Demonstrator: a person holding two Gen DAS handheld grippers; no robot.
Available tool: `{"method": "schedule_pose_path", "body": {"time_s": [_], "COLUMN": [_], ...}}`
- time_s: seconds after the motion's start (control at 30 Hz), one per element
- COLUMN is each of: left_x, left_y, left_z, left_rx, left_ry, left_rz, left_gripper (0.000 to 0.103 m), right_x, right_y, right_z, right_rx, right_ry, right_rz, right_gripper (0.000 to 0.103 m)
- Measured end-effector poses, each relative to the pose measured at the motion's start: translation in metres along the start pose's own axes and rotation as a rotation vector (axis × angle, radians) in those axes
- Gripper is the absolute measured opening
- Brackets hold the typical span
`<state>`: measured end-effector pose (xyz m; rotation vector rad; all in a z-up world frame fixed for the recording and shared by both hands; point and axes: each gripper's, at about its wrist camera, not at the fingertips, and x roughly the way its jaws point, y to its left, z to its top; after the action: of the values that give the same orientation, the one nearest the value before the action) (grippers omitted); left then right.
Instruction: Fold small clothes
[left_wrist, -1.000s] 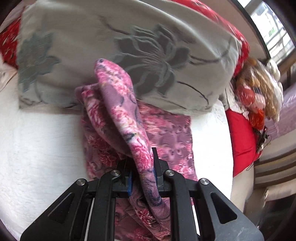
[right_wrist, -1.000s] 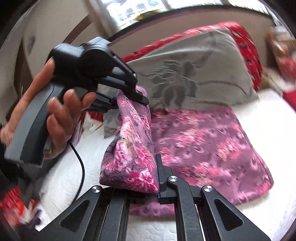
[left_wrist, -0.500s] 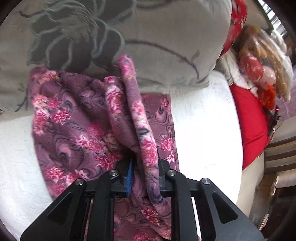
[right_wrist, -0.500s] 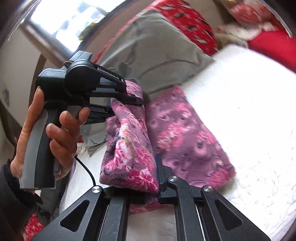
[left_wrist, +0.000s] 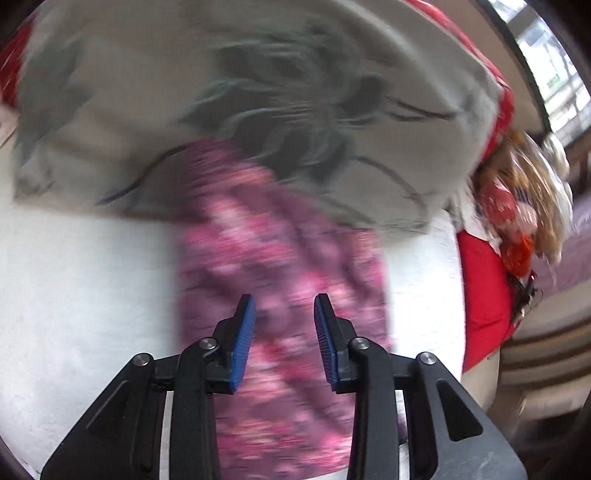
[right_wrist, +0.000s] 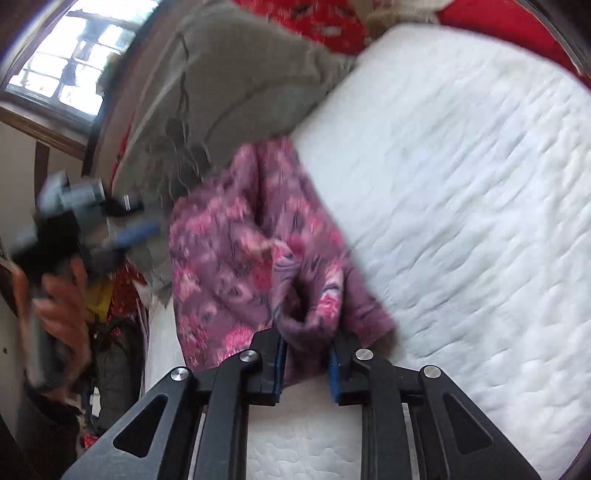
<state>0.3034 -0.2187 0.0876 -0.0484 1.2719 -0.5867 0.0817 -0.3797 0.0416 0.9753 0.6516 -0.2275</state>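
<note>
On the white bed (right_wrist: 461, 177), just below the grey pillow (left_wrist: 258, 92), lies the pink flowery cloth (left_wrist: 280, 266), folded so it stays flat. The left gripper (left_wrist: 284, 314) is opening with nothing between its pads. The right gripper (right_wrist: 306, 354) is opening too, a fold of cloth sitting loosely between its jaws.

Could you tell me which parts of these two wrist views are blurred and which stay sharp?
Left wrist view: the floral garment and grey pillow are smeared by motion, while the left gripper is crisp. Right wrist view: the hand at the left edge is heavily blurred, the garment moderately, the right gripper sharp. Both views bow at the edges from the fisheye lens.
</note>
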Motion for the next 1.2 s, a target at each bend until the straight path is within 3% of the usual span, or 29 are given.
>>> {"method": "schedule_pose_path", "body": {"time_s": [0.07,0.1,0.23,0.33,0.4,0.43,0.53,0.6,0.67,0.7,0.77,0.83,0.9,0.93,0.97,1.0,1.03,1.07,1.13,1.2], "left_x": [0.007,0.012,0.024,0.019,0.012,0.008,0.011,0.027,0.043,0.042,0.033,0.016,0.006,0.007,0.013,0.016,0.02,0.024,0.024,0.016], "left_y": [0.03,0.04,0.058,0.064,0.066,0.067,0.065,0.063,0.065,0.067,0.07,0.073,0.075,0.074,0.075,0.076,0.08,0.083,0.082,0.078], "left_z": [-0.008,-0.014,-0.036,-0.042,-0.042,-0.042,-0.041,-0.042,-0.044,-0.046,-0.05,-0.065,-0.086,-0.095,-0.104,-0.112,-0.119,-0.126,-0.131,-0.137], "left_rx": [-0.064,-0.095,-0.149,-0.152,-0.152,-0.147,-0.104,-0.095,-0.11,-0.126,-0.136,-0.125,-0.107,-0.103,-0.102,-0.107,-0.121,-0.138,-0.142,-0.121], "left_ry": [0.02,0.037,0.051,0.045,0.035,0.022,-0.02,0.005,0.045,0.042,0.04,0.021,0.002,0.004,0.021,0.039,0.066,0.086,0.085,0.087], "left_rz": [0.006,-0.011,-0.056,-0.094,-0.141,-0.15,-0.104,-0.057,-0.033,-0.041,-0.075,-0.092,-0.098,-0.084,-0.074,-0.075,-0.083,-0.086,-0.077,-0.039], "left_gripper": [0.03,0.03,0.03,0.03,0.03,0.033,0.034,0.034,0.037,0.038,0.037,0.037,0.038,0.039,0.039,0.039,0.039,0.039,0.039,0.039], "right_x": [-0.007,-0.001,0.07,0.136,0.157,0.154,0.138,0.151,0.17,0.171,0.155,0.137,0.119,0.114,0.112,0.113,0.109,0.1,0.094,0.102], "right_y": [0.004,0.01,0.03,0.042,0.049,0.055,0.062,0.051,0.037,0.034,0.035,0.036,0.03,0.025,0.021,0.019,0.02,0.024,0.023,0.018], "right_z": [0.022,0.04,0.094,0.108,0.114,0.117,0.127,0.129,0.123,0.122,0.124,0.121,0.11,0.103,0.095,0.087,0.081,0.079,0.077,0.075], "right_rx": [-0.032,-0.05,-0.067,-0.052,-0.073,-0.096,-0.135,-0.119,-0.116,-0.105,-0.089,-0.108,-0.138,-0.152,-0.161,-0.178,-0.2,-0.221,-0.223,-0.224], "right_ry": [-0.076,-0.084,0.058,0.182,0.222,0.19,0.058,0.083,0.164,0.172,0.149,0.174,0.215,0.241,0.262,0.282,0.273,0.236,0.192,0.245], "right_rz": [-0.005,0.009,0.08,0.058,0.04,0.056,0.086,-0.001,-0.081,-0.072,-0.035,0.025,0.073,0.073,0.068,0.051,0.055,0.056,0.019,-0.051], "right_gripper": [0.044,0.047,0.049,0.049,0.029,0.005,0.004,0.004,0.004,0.004,0.012,0.013,0.026,0.041,0.045,0.04,0.014,0.007,0.006,0.007]}}
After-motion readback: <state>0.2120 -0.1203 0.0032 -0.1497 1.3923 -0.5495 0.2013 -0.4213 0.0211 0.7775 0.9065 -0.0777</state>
